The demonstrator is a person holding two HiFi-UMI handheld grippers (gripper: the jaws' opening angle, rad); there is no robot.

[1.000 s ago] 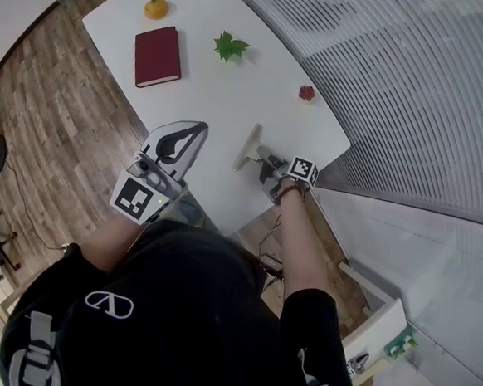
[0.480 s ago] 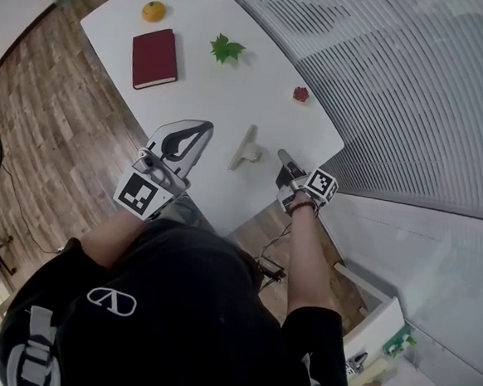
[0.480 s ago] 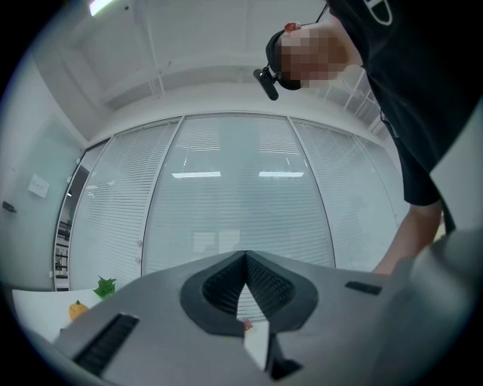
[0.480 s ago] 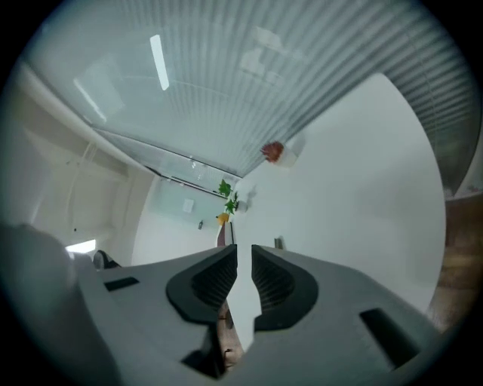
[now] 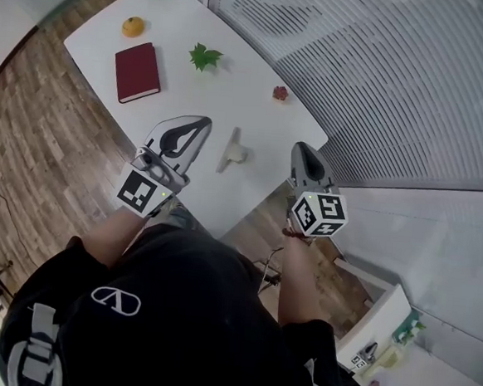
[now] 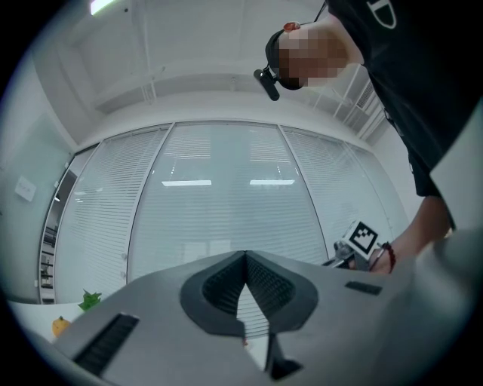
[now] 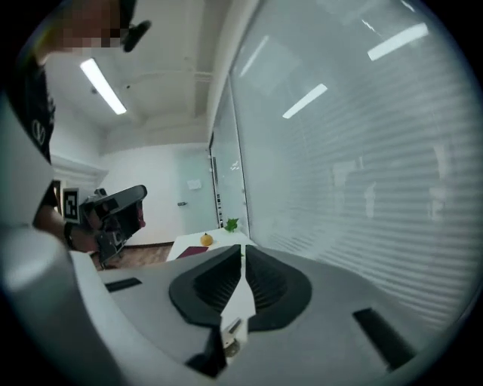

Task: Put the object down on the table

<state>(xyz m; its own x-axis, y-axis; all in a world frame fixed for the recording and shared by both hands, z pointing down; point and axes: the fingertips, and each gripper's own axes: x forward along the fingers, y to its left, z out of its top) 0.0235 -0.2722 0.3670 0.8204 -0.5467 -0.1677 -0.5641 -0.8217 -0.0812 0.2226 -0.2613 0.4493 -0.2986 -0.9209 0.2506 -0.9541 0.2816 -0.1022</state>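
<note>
A pale beige object (image 5: 231,152) lies on the white table (image 5: 255,122) near its front edge, with nothing touching it. My right gripper (image 5: 302,146) hovers to its right, past the table's corner, with its jaws shut and empty; in the right gripper view (image 7: 242,249) the tips meet. To the left of the object, over the table's front left edge, my left gripper (image 5: 203,122) is also shut and empty. In the left gripper view (image 6: 245,255) its tips touch and point up at the window blinds.
Further back on the table are a dark red book (image 5: 137,71), an orange (image 5: 133,26), a green leaf (image 5: 205,57) and a small red item (image 5: 279,92). Window blinds (image 5: 383,83) run along the right side. Wooden floor (image 5: 39,122) lies to the left.
My right gripper has drawn back from the beige object to the right and risen off the table's corner. The object stays on the table. The left gripper has hardly moved.
</note>
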